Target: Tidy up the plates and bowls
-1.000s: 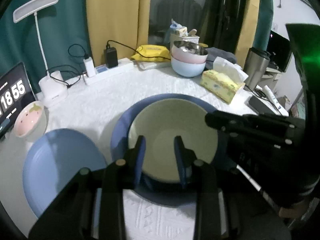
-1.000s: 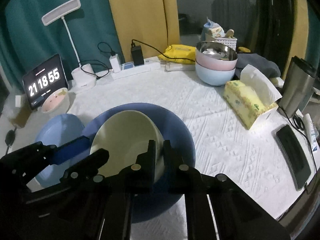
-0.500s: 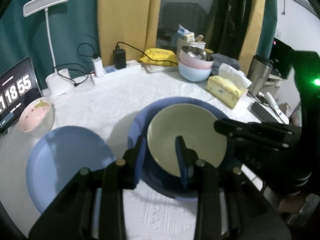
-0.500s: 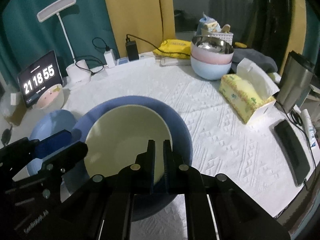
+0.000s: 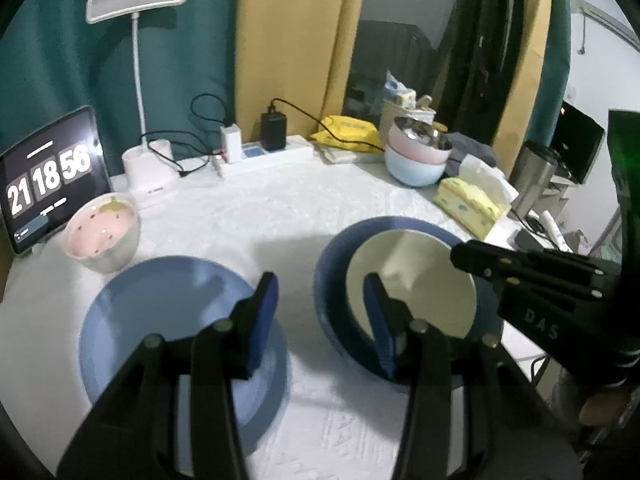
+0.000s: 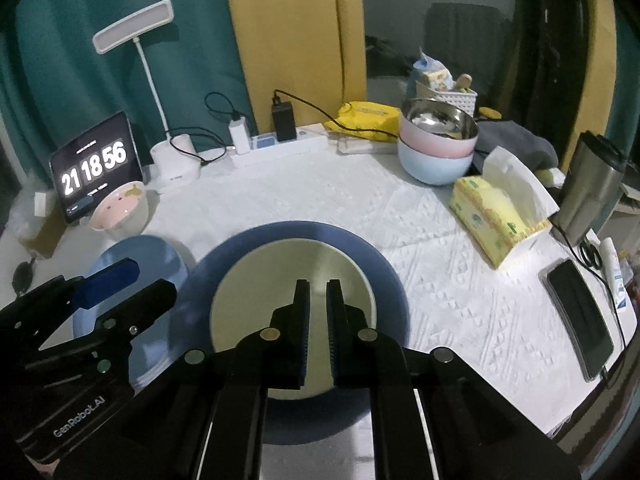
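Note:
A cream bowl (image 6: 292, 280) sits inside a dark blue bowl (image 6: 384, 280) on the white tablecloth; both show in the left wrist view, cream (image 5: 412, 276) in dark blue (image 5: 332, 280). A light blue plate (image 5: 160, 312) lies to their left, also seen in the right wrist view (image 6: 132, 252). A pink-lined small bowl (image 5: 102, 232) stands by the clock. My left gripper (image 5: 320, 300) is open and empty above the gap between plate and bowls. My right gripper (image 6: 317, 292) is nearly closed, empty, above the cream bowl.
A stack of pink, blue and steel bowls (image 6: 438, 140) stands at the back right. A tissue box (image 6: 496, 212), a steel tumbler (image 6: 592, 188), a phone (image 6: 580, 316), a clock tablet (image 6: 96, 164), a lamp (image 6: 176, 160) and a power strip (image 6: 280, 144) ring the table.
The cream bowl was tilted in my right gripper and now lies flat in the dark blue bowl, released. My left gripper has opened wider and moved left, away from the bowls.

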`<state>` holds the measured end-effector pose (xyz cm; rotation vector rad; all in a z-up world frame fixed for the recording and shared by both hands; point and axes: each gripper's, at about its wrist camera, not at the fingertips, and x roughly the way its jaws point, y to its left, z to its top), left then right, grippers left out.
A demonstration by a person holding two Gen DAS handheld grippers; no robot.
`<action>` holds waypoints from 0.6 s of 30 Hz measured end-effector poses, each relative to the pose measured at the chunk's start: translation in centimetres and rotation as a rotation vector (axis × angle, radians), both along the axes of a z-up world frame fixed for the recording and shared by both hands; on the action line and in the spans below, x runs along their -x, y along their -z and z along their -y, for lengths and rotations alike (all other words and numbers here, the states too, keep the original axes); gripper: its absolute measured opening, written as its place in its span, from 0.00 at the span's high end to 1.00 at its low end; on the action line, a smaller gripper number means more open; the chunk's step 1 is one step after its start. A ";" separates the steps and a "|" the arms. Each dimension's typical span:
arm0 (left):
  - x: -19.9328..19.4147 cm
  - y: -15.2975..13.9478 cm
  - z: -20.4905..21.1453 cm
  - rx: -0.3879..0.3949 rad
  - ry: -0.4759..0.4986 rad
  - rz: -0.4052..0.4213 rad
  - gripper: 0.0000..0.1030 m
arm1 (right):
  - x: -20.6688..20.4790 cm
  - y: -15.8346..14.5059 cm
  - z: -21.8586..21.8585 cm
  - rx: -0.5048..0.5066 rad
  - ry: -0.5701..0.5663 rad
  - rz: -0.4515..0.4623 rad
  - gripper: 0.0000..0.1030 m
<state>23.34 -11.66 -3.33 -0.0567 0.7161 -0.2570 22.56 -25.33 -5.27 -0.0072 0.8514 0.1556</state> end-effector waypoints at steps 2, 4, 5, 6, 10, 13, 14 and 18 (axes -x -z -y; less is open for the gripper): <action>0.1 -0.2 -0.6 0.004 -0.009 0.005 0.55 | 0.0 -0.2 -0.6 0.003 -0.009 0.004 0.91; 0.1 -0.3 -1.3 0.007 -0.018 0.007 0.55 | 0.0 -0.5 -1.2 0.004 -0.020 0.006 0.91; 0.1 -0.4 -1.6 0.009 -0.023 0.009 0.55 | 0.0 -0.6 -1.6 0.005 -0.025 0.008 0.91; 0.2 -0.4 -1.9 0.009 -0.028 0.011 0.55 | 0.0 -0.7 -1.8 0.006 -0.030 0.010 0.91; 0.4 -0.6 -3.1 0.014 -0.048 0.018 0.55 | -0.2 -0.9 -3.2 0.008 -0.049 0.012 0.91; 0.6 -0.8 -4.0 0.017 -0.059 0.022 0.55 | -0.3 -1.1 -4.2 0.011 -0.065 0.016 0.91; 0.6 -0.8 -4.3 0.019 -0.062 0.023 0.55 | -0.3 -1.2 -4.5 0.012 -0.070 0.017 0.91; 0.6 -0.8 -5.3 0.027 -0.076 0.027 0.55 | -0.5 -1.3 -5.6 0.017 -0.084 0.021 0.91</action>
